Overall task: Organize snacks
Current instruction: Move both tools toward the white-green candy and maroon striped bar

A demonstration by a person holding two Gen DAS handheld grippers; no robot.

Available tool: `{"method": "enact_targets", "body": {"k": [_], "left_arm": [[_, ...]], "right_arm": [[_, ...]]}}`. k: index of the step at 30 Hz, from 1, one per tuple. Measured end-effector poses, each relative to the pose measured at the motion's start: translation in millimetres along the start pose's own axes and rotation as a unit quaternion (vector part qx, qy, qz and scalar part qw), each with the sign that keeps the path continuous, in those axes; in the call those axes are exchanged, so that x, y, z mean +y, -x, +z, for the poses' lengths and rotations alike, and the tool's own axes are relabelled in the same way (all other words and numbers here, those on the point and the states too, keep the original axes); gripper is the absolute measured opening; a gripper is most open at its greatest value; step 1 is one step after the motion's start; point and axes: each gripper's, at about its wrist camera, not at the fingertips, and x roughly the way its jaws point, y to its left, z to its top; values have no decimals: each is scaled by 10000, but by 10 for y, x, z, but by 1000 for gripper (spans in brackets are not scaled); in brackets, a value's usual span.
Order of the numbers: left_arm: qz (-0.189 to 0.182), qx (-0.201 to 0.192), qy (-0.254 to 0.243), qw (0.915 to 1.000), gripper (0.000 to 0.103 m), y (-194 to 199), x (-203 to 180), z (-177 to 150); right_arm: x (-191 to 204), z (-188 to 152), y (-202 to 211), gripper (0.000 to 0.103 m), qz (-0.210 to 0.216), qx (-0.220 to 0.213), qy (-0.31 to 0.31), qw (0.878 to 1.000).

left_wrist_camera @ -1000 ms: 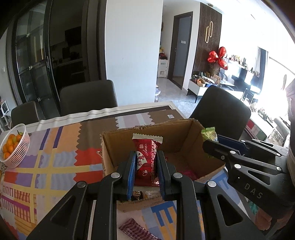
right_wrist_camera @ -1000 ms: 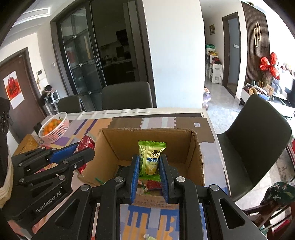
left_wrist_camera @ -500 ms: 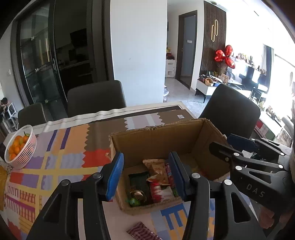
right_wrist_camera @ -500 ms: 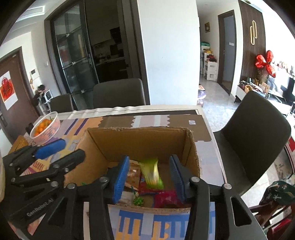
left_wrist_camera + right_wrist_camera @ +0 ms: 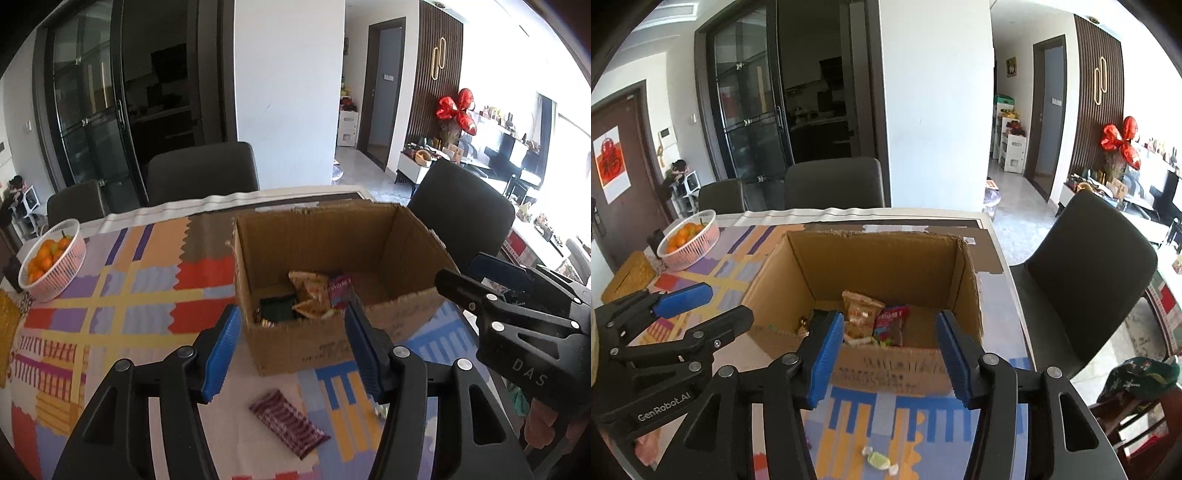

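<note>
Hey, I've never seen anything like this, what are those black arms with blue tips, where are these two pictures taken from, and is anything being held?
No robot here: a person holds a hand tool in each hand, each ending in a two-finger claw with blue pads. A wide-angle camera on each tool looks along its fingers, so one picture is from the left claw and the other from the right claw. Each also shows up at the edge of the other's picture.

Both claws are opening and hold nothing. Beyond them, an open brown cardboard box with several snack packets inside stands on a table with a colourful patchwork tablecloth. Outside the box lie a dark red striped wrapper and a small pale green wrapped sweet. A white basket of oranges sits further off.
</note>
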Motion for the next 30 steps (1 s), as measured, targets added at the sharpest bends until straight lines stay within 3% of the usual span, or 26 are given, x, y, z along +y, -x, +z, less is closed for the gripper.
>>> {"method": "enact_targets", "body": {"k": [9,14,21,30], "left_arm": [[272,132,-128,9995,61,121,-64,-382],[228,340,-50,9991,61,87,-69,-614],[179,686,60,9975,61,-56,-73,-949],[125,1047,130,9943,61,-341,-87,-1308]], "right_arm": [[10,-339,134,54,12,296,-193,9994],[32,-611,114,54,18,527,-250,9983],[52,-972,-54,54,194,1015,-330,9941],[104,-1367,-364,53,210,1627,41,9864]]}}
